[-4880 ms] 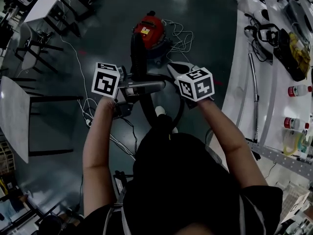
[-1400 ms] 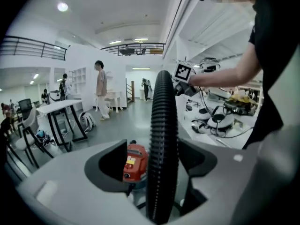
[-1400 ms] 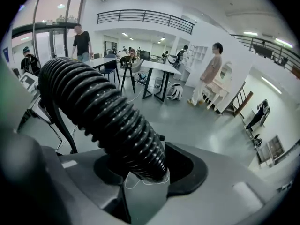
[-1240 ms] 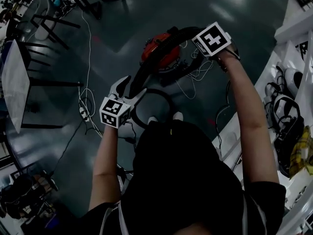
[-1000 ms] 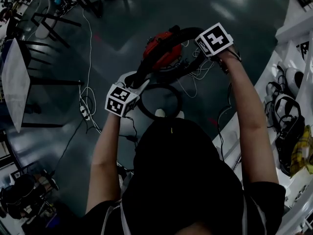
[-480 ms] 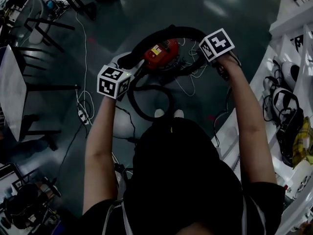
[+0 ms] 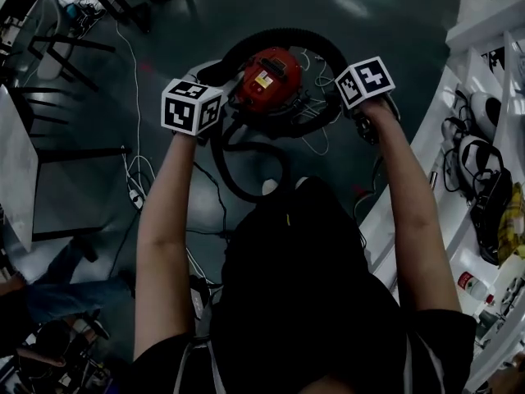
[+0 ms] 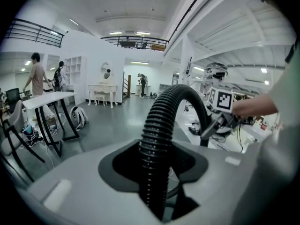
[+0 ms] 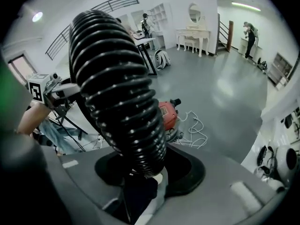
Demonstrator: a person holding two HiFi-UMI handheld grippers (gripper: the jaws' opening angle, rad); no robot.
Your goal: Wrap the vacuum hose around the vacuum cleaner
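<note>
Black ribbed vacuum hose (image 7: pixel 283 38) arches round the far side of the red vacuum cleaner (image 7: pixel 267 76), which stands on the dark floor (image 7: pixel 394 23), the span strung between two hand-held tools. The left gripper (image 7: pixel 212 74) is clamped on the hose at the canister's left. The right gripper (image 7: pixel 363 125), its jaws just drawn tighter, grips it at the right, pointing steeply down. Another loop of hose lies by the person's white shoes (image 7: pixel 268 187), near loose white cables (image 7: pixel 318 144).
</note>
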